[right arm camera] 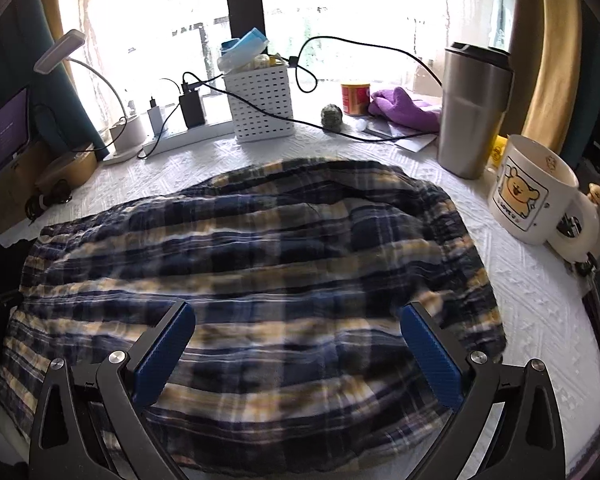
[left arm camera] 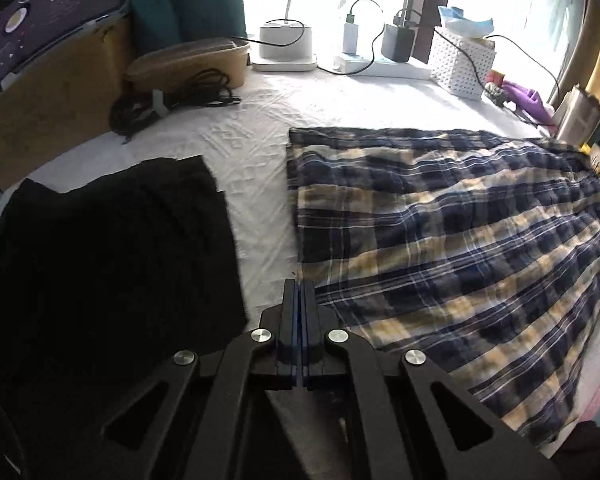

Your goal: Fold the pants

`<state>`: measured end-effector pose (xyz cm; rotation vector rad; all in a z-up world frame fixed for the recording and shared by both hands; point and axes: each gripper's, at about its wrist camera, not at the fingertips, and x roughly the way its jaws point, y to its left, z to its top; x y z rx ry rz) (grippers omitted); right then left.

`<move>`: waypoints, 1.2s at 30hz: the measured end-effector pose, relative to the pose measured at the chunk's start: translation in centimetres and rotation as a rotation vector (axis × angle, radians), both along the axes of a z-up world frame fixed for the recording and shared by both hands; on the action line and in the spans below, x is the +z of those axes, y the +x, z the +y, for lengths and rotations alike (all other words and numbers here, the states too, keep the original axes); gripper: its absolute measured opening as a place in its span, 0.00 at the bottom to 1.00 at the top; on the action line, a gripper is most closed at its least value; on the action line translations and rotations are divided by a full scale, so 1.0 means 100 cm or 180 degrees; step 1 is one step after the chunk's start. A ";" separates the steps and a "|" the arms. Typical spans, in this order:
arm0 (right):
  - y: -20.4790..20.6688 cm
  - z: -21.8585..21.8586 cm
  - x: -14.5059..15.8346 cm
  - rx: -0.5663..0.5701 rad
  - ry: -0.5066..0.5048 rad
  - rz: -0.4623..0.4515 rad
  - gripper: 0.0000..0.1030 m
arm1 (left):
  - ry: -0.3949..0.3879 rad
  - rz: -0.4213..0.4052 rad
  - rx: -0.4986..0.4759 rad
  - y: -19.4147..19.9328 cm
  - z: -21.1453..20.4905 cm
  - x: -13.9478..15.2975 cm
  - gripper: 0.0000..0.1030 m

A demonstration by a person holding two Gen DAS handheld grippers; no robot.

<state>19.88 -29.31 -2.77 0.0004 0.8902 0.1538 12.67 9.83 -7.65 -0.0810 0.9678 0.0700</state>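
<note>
Found the plaid pants (right arm camera: 260, 240) spread flat and somewhat rumpled over the middle of the white-covered surface (left arm camera: 256, 152), with the gathered waistband toward the right side. Saw the left tongs (left arm camera: 299, 284) pressed narrow, fingers together, tip just at the near left corner of the pants (left arm camera: 440, 220); made out no cloth between them. Saw the right tongs (right arm camera: 297, 309) spread wide, hovering over the near part of the pants, gripping nothing.

Judged the fold not yet begun, and counted several ways for it to go badly:

- Pinching only the top layer at a corner, given the bunched and wavy cloth, and so dragging one layer off the other rather than lifting both.
- Lifting the two sides unevenly, with one pair of tongs narrow at an edge and the other wide over the middle, and so landing a skewed fold.
- Catching the black garment (left arm camera: 112, 260), lying just beside the left edge, by closing a little too far left.
- Sweeping cloth or tongs into the bear mug (right arm camera: 532, 196) or the tall steel tumbler (right arm camera: 474, 108), both standing near the right side; reckoned the tumbler the likelier to topple, being tall and narrow.
- Snagging the black cable (right arm camera: 284, 118) trailing across the far part of the surface, near the white basket (right arm camera: 262, 104), by carrying the fold too far back.
</note>
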 end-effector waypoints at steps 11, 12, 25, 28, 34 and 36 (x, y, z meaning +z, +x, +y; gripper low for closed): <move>0.009 -0.013 0.005 -0.0061 -0.0008 -0.0079 1.00 | -0.0183 -0.0384 0.0013 0.014 0.002 0.048 0.02; 0.011 -0.014 0.007 -0.0069 0.0004 -0.0108 0.99 | -0.0217 -0.0413 -0.0019 0.019 0.001 0.050 0.03; 0.073 -0.007 0.004 0.0079 0.0089 -0.0013 0.58 | -0.0239 -0.0115 -0.0605 0.087 -0.058 0.023 0.06; 0.094 -0.011 -0.009 -0.0015 0.0094 0.0154 0.58 | -0.0144 0.0040 -0.0554 0.102 -0.058 0.011 0.06; 0.123 -0.018 -0.033 -0.0147 0.0117 0.0379 0.58 | -0.0140 0.0095 -0.0429 0.119 -0.045 -0.004 0.06; 0.129 -0.016 -0.037 -0.0147 0.0082 0.0384 0.58 | -0.0129 0.0076 -0.0407 0.123 -0.041 -0.005 0.06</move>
